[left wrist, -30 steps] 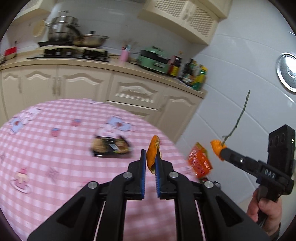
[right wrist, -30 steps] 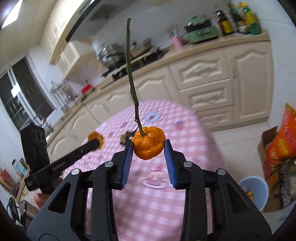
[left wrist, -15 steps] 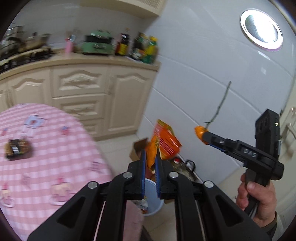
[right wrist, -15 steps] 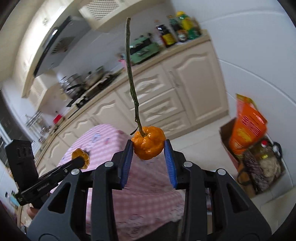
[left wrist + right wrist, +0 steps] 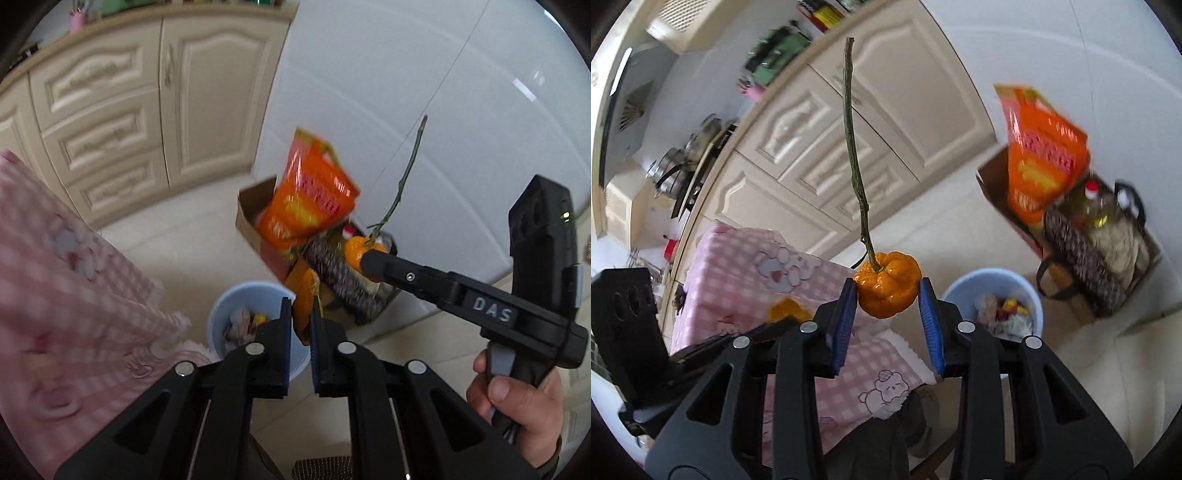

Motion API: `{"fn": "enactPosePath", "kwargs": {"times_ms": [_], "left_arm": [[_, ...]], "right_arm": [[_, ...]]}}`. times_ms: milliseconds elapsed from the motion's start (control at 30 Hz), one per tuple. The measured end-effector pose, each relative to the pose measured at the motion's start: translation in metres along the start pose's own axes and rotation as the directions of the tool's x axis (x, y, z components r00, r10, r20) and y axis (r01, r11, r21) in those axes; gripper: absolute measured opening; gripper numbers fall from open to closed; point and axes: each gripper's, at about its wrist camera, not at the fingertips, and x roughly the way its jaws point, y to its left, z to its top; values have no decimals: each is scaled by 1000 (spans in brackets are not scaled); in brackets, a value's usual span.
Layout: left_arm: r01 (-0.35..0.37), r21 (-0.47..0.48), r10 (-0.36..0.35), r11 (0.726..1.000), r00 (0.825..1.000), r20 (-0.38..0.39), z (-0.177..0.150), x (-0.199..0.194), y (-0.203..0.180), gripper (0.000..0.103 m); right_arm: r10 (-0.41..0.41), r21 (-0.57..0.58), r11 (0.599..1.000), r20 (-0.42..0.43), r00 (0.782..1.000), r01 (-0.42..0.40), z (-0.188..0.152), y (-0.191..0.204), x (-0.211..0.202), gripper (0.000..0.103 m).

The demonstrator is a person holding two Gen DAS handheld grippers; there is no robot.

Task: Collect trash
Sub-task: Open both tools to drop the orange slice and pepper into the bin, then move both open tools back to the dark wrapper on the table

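1. Over the last second both views have swung off the pink checked surface (image 5: 74, 266) and down toward the floor; the stove and pots that filled the left wrist view a second ago are gone, and the pale blue bin (image 5: 236, 306) now sits just ahead of the left gripper (image 5: 301, 325).
2. For the task this reads as the carry nearly done: both pieces of trash are off the surface and close above the bin, so dropping them is probably next.
3. The left gripper's fingers (image 5: 284, 332) are almost fully together, pinching a thin strip of orange peel (image 5: 306, 299) that sticks up between them. The peel hangs at about 2 o'clock from the bin's mouth, not yet over it.
4. The right gripper (image 5: 888, 299) has its fingers (image 5: 846, 321) partly apart, clamped on both sides of a small, wrinkled orange fruit (image 5: 888, 290) whose long green stalk (image 5: 855, 155) points toward 12 o'clock.
5. In the right wrist view the bin (image 5: 993, 280) lies at about 3 o'clock from the fruit, already holding scraps; motion blur makes it hard to tell what they are.
6. A cardboard box (image 5: 255, 221) with an orange bag (image 5: 306, 199) stands beyond the bin, at 1 o'clock.
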Motion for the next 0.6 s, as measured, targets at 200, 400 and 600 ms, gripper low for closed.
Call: {"fn": "enactPosePath", "kwargs": {"times_ms": [200,400,600], "left_arm": [[-26,-11,25,1000,993,-112,6,44,10,29],[-66,-40,62,997,995,-83,9,38,16,75],[-72,-48,71,996,997,-31,11,15,12,78]], "right_arm": [[-43,86,995,-46,998,47,-1,-30,33,76],[-77,146,986,-35,996,82,-6,-48,32,89],[-100,137,986,-2,995,100,-5,-43,15,94]]}}
